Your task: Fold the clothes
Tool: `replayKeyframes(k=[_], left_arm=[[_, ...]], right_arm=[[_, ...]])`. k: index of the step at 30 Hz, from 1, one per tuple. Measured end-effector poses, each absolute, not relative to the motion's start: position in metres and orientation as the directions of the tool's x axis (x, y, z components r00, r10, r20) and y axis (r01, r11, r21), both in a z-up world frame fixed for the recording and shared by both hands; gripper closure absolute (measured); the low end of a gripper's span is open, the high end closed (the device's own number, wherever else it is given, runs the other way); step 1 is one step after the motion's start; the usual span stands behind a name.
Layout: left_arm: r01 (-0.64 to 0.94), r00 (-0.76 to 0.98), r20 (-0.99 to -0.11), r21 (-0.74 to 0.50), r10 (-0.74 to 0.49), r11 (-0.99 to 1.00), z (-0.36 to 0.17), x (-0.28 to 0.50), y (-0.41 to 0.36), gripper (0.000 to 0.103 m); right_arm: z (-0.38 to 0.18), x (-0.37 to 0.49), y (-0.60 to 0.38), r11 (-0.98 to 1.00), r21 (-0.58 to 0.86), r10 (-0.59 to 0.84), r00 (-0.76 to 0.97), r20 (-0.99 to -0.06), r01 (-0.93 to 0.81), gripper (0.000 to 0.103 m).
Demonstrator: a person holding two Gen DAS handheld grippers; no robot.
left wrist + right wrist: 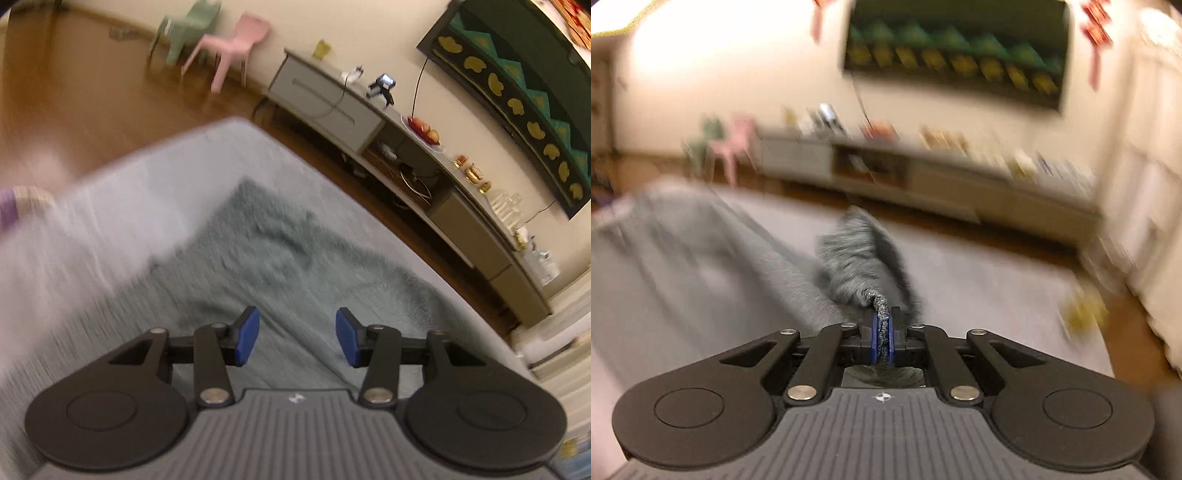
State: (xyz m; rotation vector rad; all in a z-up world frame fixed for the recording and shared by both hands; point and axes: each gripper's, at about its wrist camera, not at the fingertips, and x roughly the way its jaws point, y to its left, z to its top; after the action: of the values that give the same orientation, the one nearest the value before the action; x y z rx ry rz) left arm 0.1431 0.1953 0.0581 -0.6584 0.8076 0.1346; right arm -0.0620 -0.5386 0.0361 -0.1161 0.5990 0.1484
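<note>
The right tool (882, 334) is clamped on an edge of the fuzzy grey garment (860, 258), lifting it; the left tool (297, 338), pads apart, hovers over the garment (280, 251) on the worktop (110, 229). Likely mid-fold; next, lay the lifted edge across.

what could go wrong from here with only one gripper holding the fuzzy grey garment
1. The right gripper pinches only a thin edge of the grey garment; a hard pull might slip it free.
2. The left gripper is open and holds nothing, so the cloth under it may drag or bunch instead of folding flat.
3. Both views are blurred by motion, so the fold may well land crooked on the grey surface.
</note>
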Motion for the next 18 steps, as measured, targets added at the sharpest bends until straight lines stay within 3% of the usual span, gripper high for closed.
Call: replayKeyframes(k=[6, 13, 16, 18], left_arm=[[-0.346, 0.665, -0.722, -0.524, -0.192, 0.778, 0.043, 0.144, 0.163, 0.045], [-0.268, 0.689, -0.686, -0.54, -0.234, 0.798, 0.046, 0.192, 0.139, 0.027], [-0.279, 0.644, -0.726, -0.517, -0.241, 0.809, 0.03, 0.227, 0.123, 0.027], [-0.305, 0.627, -0.751, -0.483, -0.209, 0.82, 0.017, 0.246, 0.115, 0.034]], right_arm=[[-0.037, -0.107, -0.575, 0.997, 0.014, -0.04, 0.685, -0.728, 0.074, 0.098], [-0.043, -0.097, -0.577, 0.98, 0.101, -0.05, 0.706, -0.706, 0.17, 0.097], [-0.043, -0.095, -0.576, 0.982, 0.091, -0.051, 0.698, -0.714, 0.165, 0.097], [-0.043, -0.094, -0.575, 0.983, 0.083, -0.055, 0.692, -0.72, 0.165, 0.097]])
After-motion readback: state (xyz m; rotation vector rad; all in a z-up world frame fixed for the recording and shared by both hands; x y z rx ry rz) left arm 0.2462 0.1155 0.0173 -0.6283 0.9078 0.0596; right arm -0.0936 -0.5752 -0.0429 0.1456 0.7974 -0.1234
